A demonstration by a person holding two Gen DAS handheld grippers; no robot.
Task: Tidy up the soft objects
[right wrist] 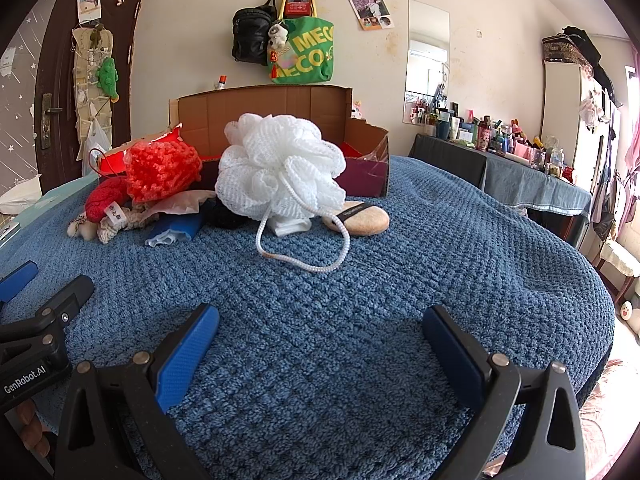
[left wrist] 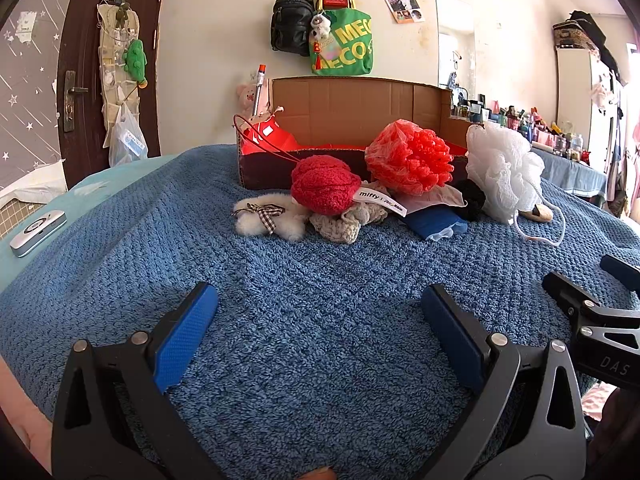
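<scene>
A pile of soft things lies on the blue knitted blanket [left wrist: 320, 320] in front of an open cardboard box [left wrist: 360, 108]. In it are a red fluffy ball [left wrist: 324, 186], a red-orange mesh puff [left wrist: 412, 156], a white mesh bath puff [right wrist: 280, 168] with a cord loop, a white fluffy toy with a checked bow [left wrist: 264, 218], a beige knit piece [left wrist: 340, 224], a folded blue cloth [left wrist: 436, 220], a black soft item [left wrist: 474, 198] and a tan sponge pad [right wrist: 360, 218]. My left gripper [left wrist: 320, 320] and right gripper [right wrist: 320, 332] both stand open over bare blanket, short of the pile, holding nothing.
A small silver-white device [left wrist: 36, 232] lies on the teal sheet at the left. Bags [left wrist: 340, 36] hang on the wall behind the box. A cluttered table [right wrist: 520, 160] stands at the right, a dark door [left wrist: 92, 60] at the left. The right gripper's finger [left wrist: 592, 312] shows in the left wrist view.
</scene>
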